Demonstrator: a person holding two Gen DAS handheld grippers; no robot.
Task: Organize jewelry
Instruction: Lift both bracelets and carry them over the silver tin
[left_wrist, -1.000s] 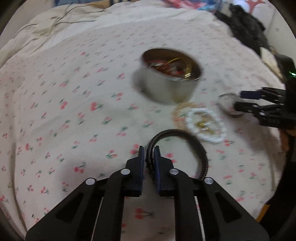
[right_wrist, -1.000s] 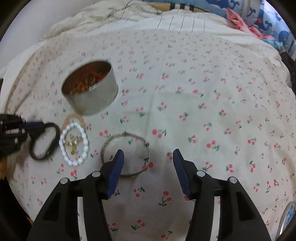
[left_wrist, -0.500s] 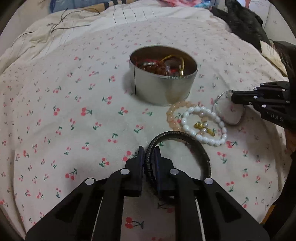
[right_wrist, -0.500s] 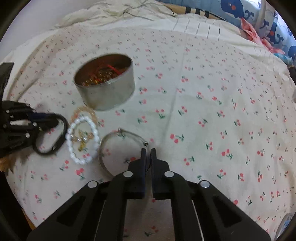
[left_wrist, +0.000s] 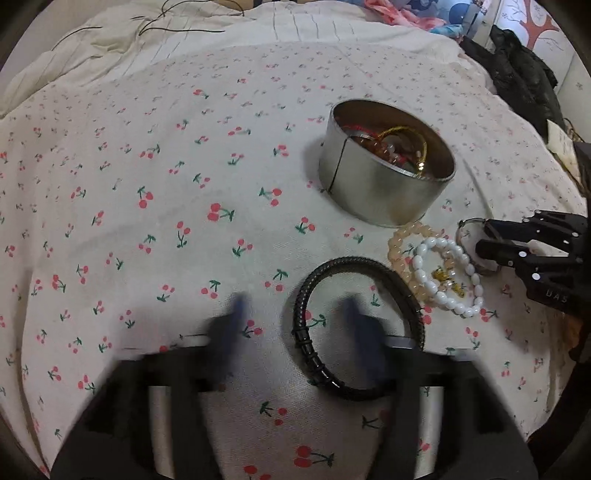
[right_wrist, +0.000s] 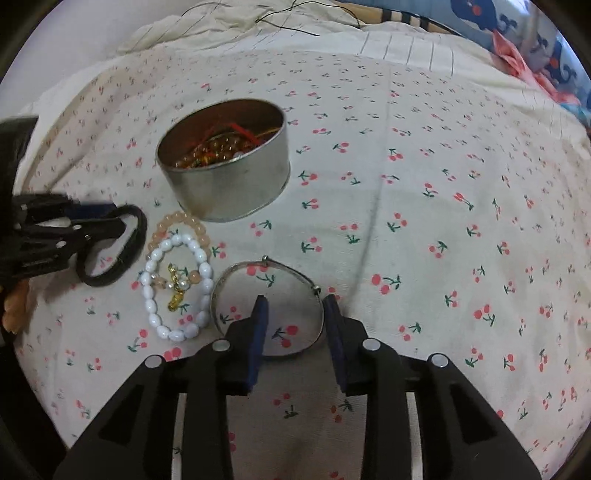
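Across the cherry-print bedsheet, the left gripper is spread wide, fingers blurred, straddling one side of the black braided bracelet lying flat. Just beside it rest the white bead bracelet overlapping a peach bead bracelet, near the round tin holding jewelry. The right gripper stands open around the silver bangle's edge. Only the right wrist view shows broad bare sheet rightward.

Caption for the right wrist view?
Open right tongs straddle a silver bangle on cherry-print bedding, near a jewelry tin.
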